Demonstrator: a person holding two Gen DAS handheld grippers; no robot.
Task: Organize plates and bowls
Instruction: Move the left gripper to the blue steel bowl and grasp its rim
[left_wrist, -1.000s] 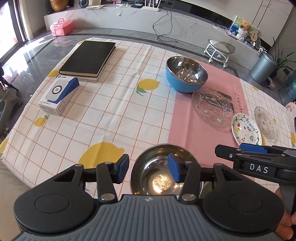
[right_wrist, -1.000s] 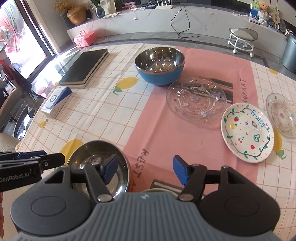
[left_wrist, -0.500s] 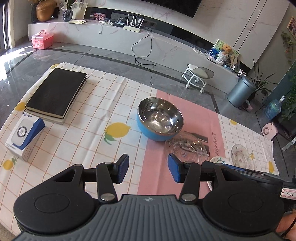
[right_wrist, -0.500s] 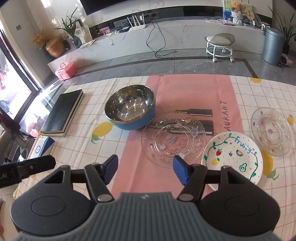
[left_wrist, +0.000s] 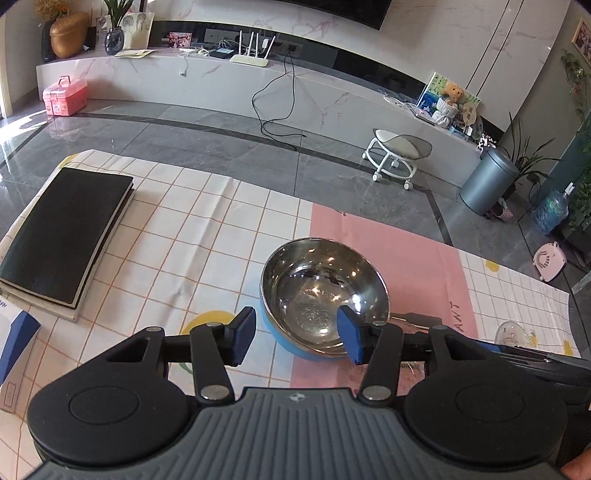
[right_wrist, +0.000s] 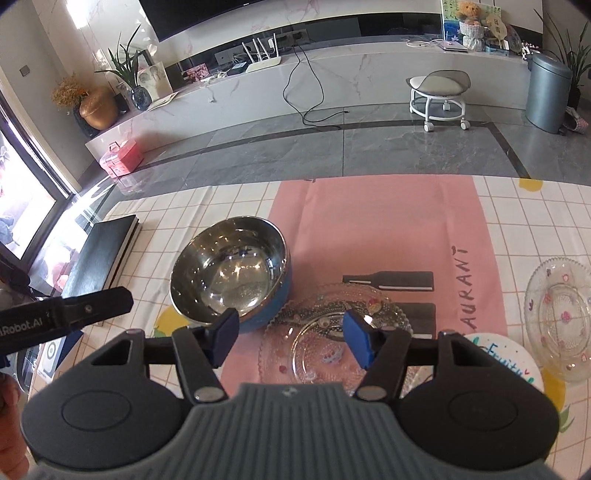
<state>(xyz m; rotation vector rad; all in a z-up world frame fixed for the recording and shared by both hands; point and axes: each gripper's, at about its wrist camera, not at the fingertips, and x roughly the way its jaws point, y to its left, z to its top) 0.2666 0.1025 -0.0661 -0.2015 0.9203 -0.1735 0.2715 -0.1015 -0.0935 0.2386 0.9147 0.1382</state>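
steel and blue: the large bowl (left_wrist: 324, 295) stands upright, mouth up, on the left edge of the pink mat (right_wrist: 388, 229); round, so no long axis shows.
left gripper (left_wrist: 295, 334): jaws apart, empty, held over the bowl's near rim; its right pad overlaps the bowl's inside in the left wrist view.
right gripper (right_wrist: 291, 338): jaws apart, empty, above the large glass plate (right_wrist: 332, 343).
large glass plate: flat on the mat, just beside the bowl on its right; whether they touch i cannot tell.
painted plate (right_wrist: 506, 360): flat, right of the glass plate, partly hidden by the right gripper.
small glass plate (right_wrist: 559, 314): flat, near the table's right edge.
black book (left_wrist: 62, 232): flat, far left on the checked cloth (left_wrist: 207, 236), well apart from the bowl.
box (left_wrist: 14, 354): white and blue, near left corner.
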